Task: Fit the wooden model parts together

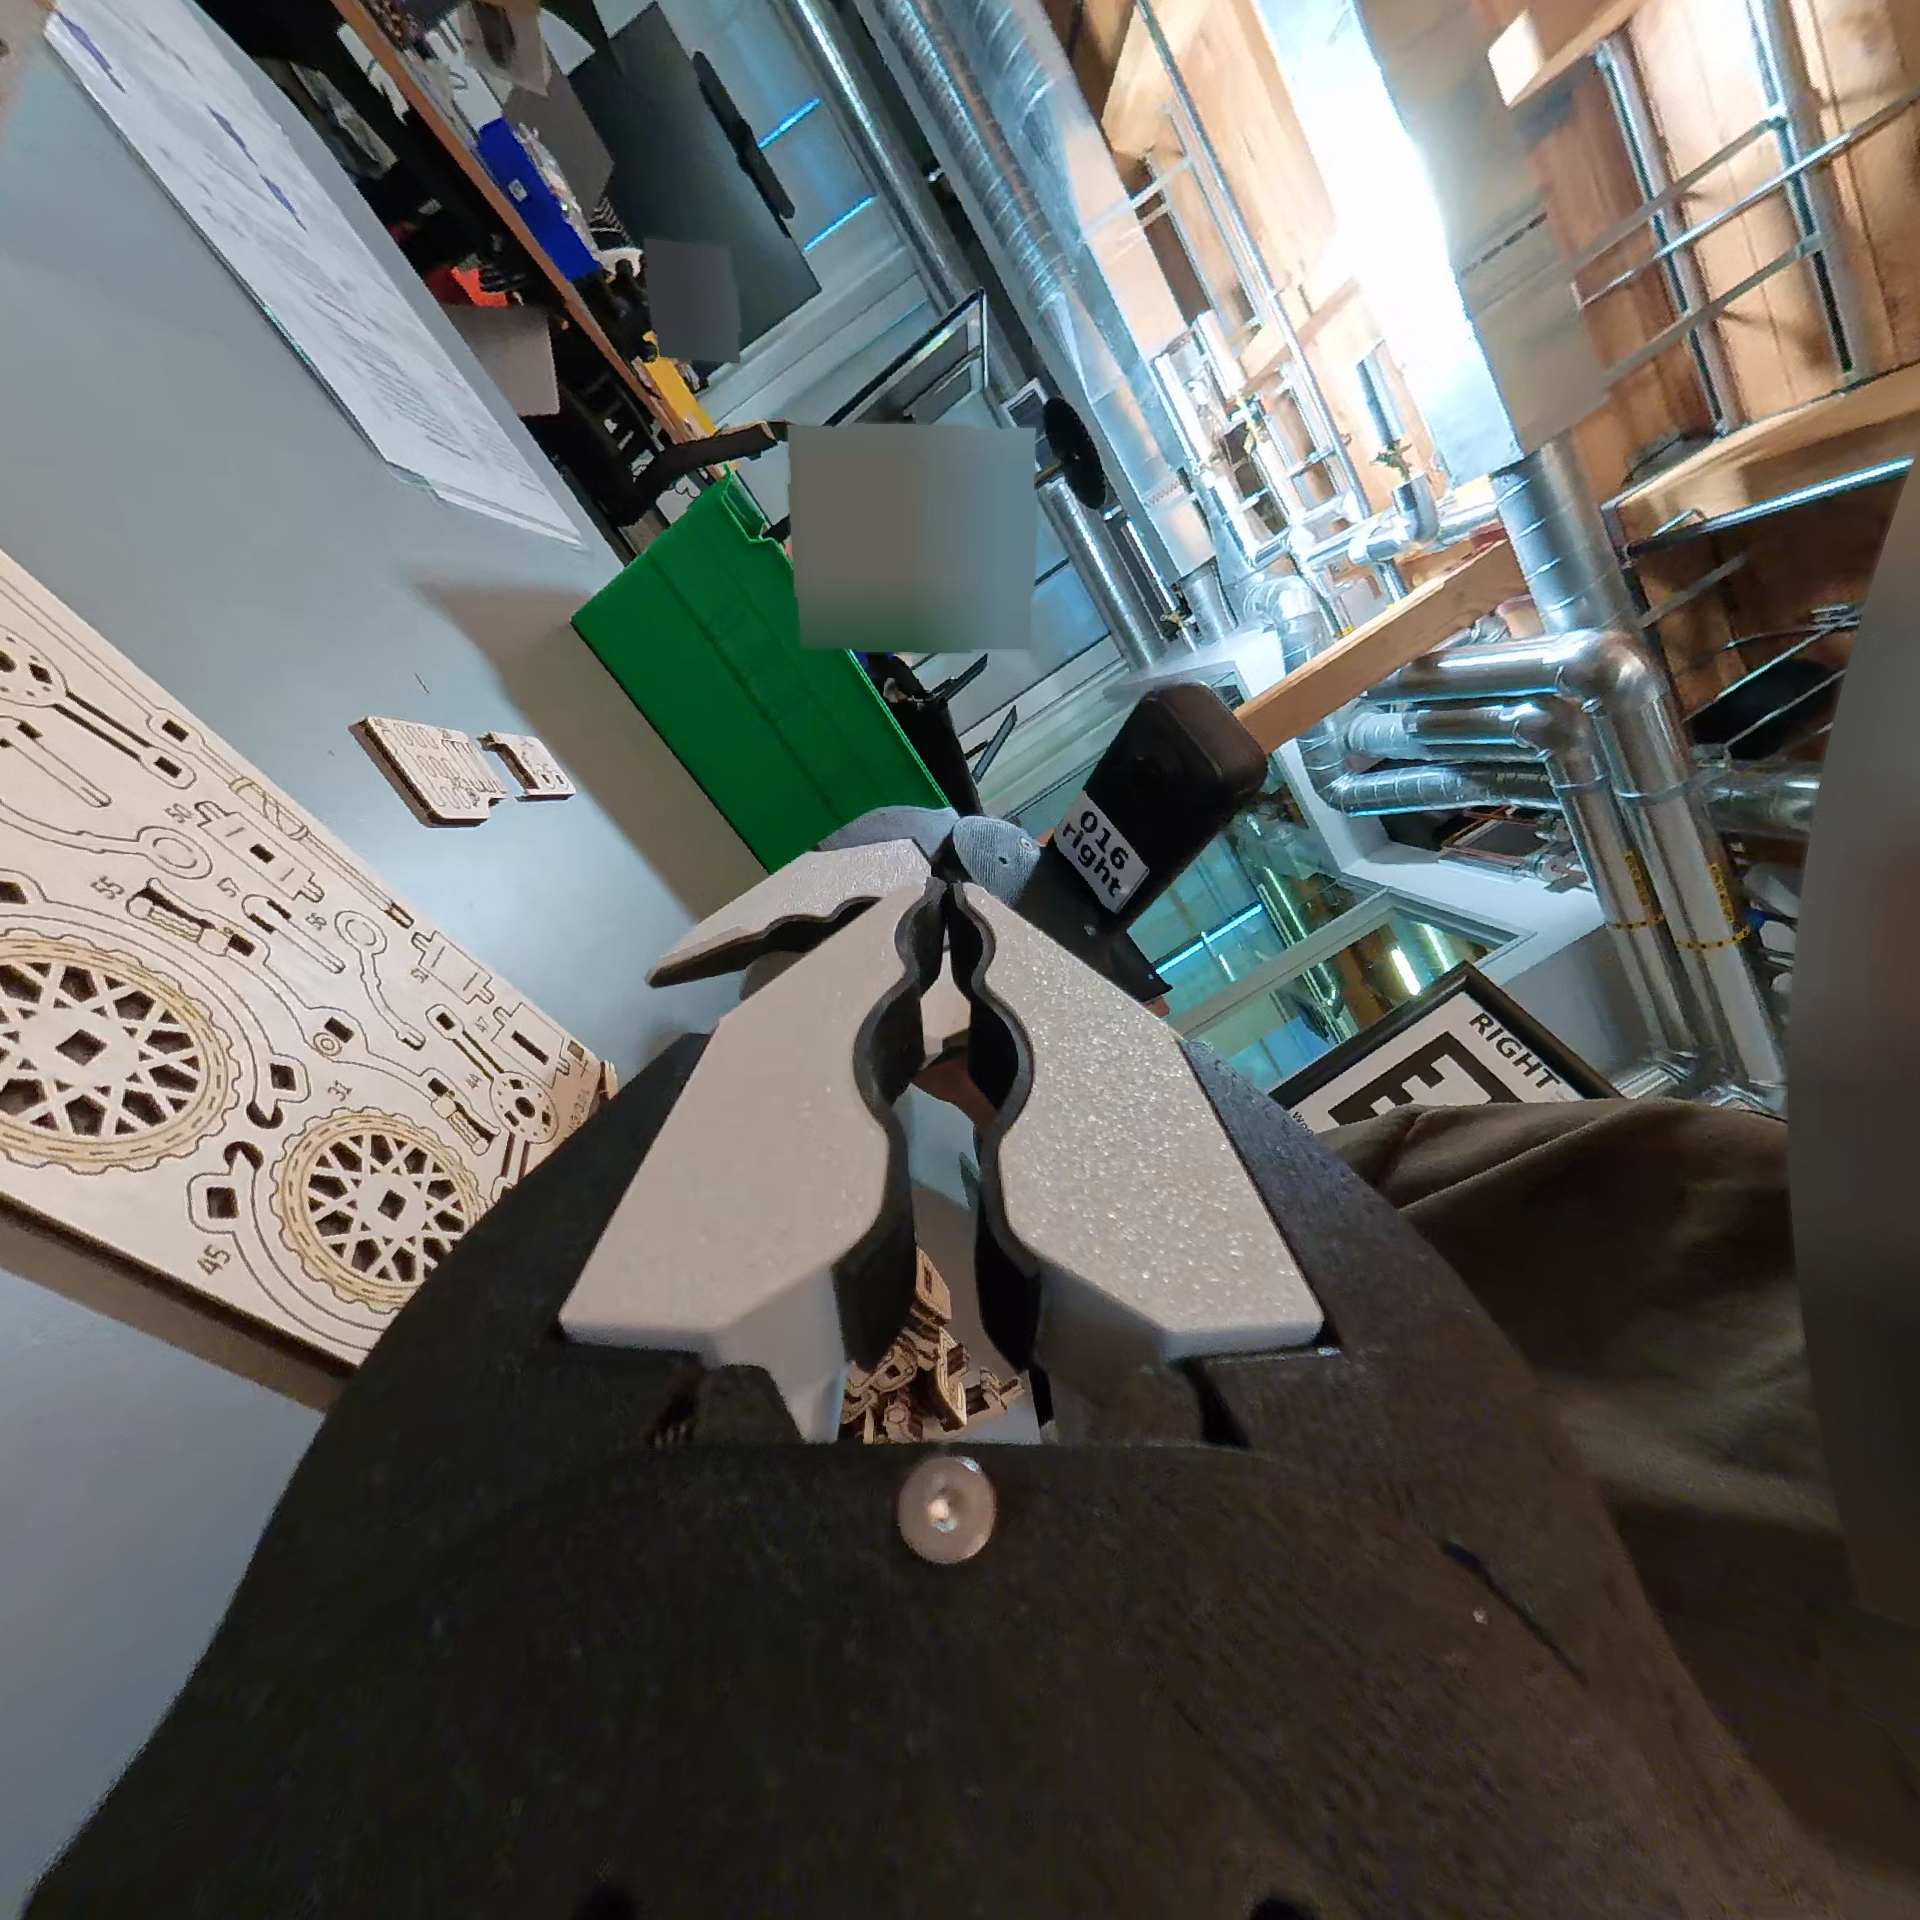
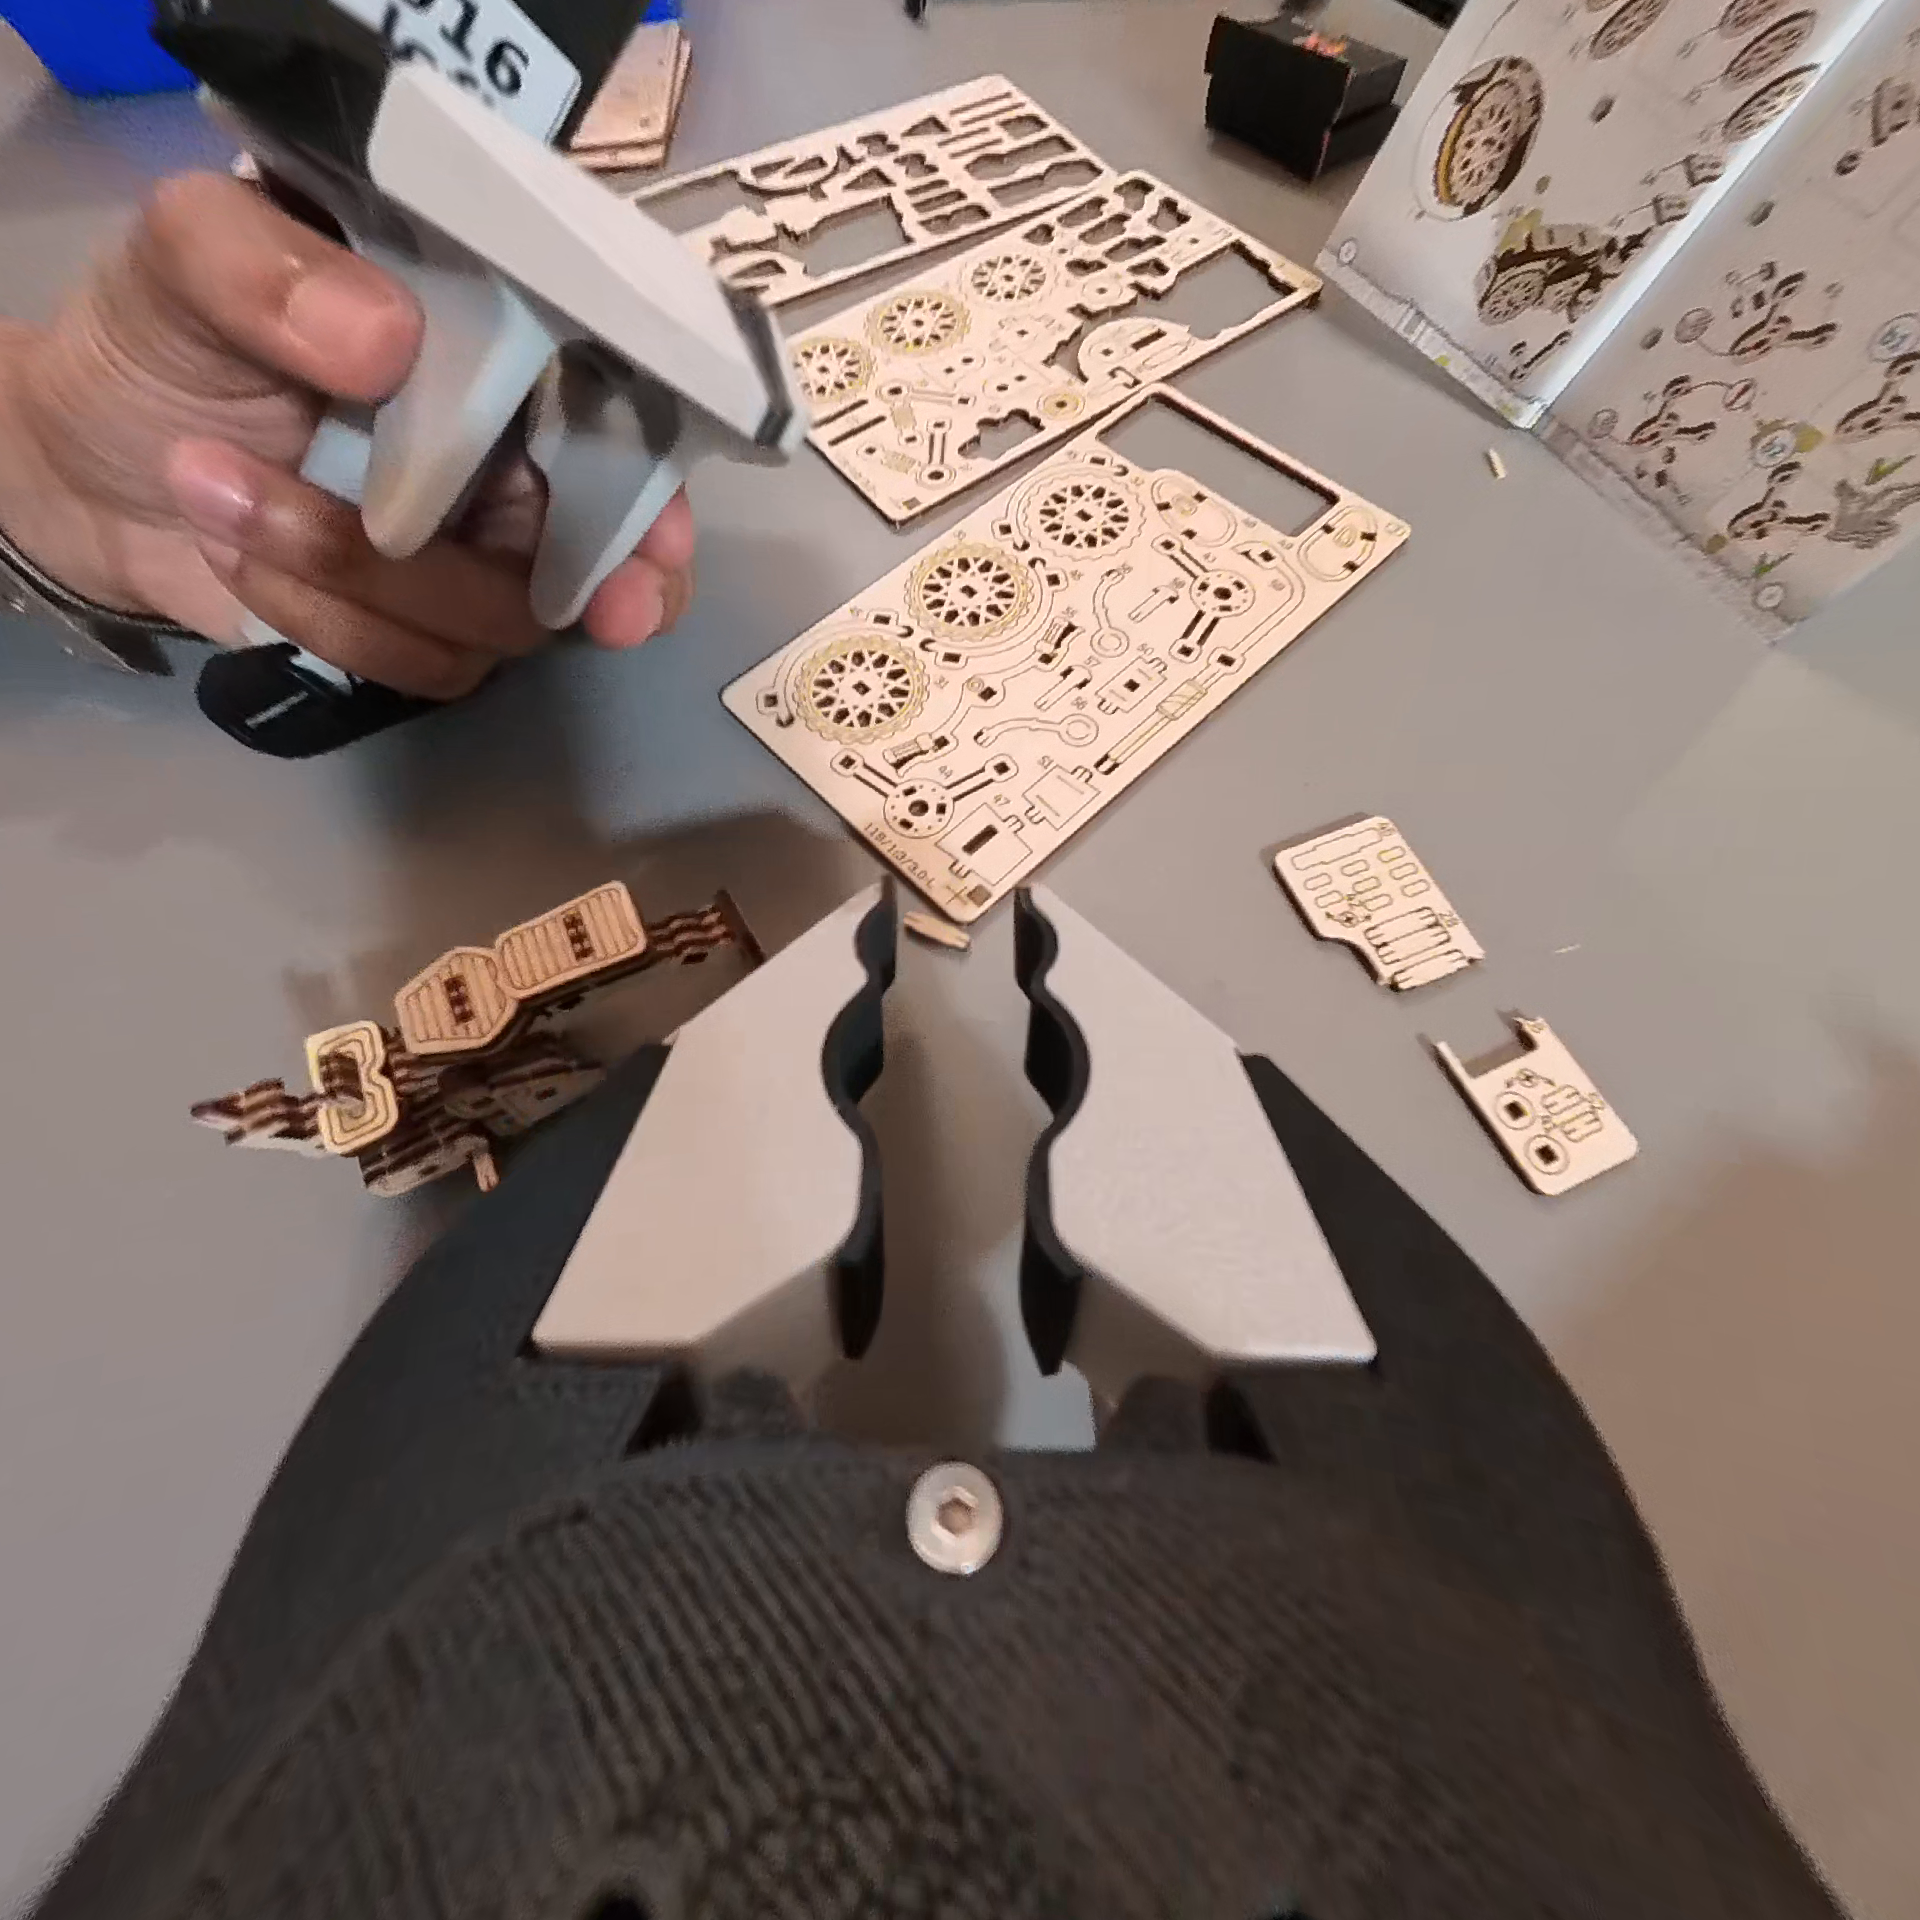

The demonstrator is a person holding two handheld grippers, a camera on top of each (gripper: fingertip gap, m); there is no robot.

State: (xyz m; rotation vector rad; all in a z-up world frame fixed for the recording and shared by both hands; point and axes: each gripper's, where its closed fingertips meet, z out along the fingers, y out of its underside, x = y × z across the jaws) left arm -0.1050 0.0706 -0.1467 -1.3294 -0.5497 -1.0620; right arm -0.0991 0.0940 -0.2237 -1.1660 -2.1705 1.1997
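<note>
Jaws first: in the left wrist view my left gripper [image 1: 951, 914] is tilted up off the grey tabletop [image 1: 208, 499], fingers pinched together at the tips, and I can't make out anything between them. Just past those tips sits my right gripper [image 1: 831, 914], grey-fingered, with its black camera block behind. Off to one side lies the pale laser-cut plywood sheet with spoked wheels [image 1: 208, 997], most pieces unpunched. Two small loose plywood panels [image 1: 462, 769] rest beyond it, near a green plastic crate [image 1: 727, 686]. Down through the gap under my fingers, a glimpse of the half-built wooden model [image 1: 914, 1371] on the table.

Over to the right wrist view! My right gripper [image 2: 954, 904] hangs spread apart and empty, above a tiny wooden sliver [image 2: 937, 928] that lies just beside the corner of the nearest wheel sheet [image 2: 1070, 665]. The partly assembled layered plywood model [image 2: 468, 1039] stands to one side, touched by neither gripper. A hand [image 2: 260, 447] holds my left gripper [image 2: 769, 426] high, well clear of the model. Two more plywood sheets [image 2: 987, 281] lie farther back, many slots already emptied. An illustrated paper instruction sheet [image 2: 1714, 312] is off at the edge.

My read: a body section is built, wheels and rods remain in their sheets, so plenty is left. The sliver looks like my next pick.
</note>
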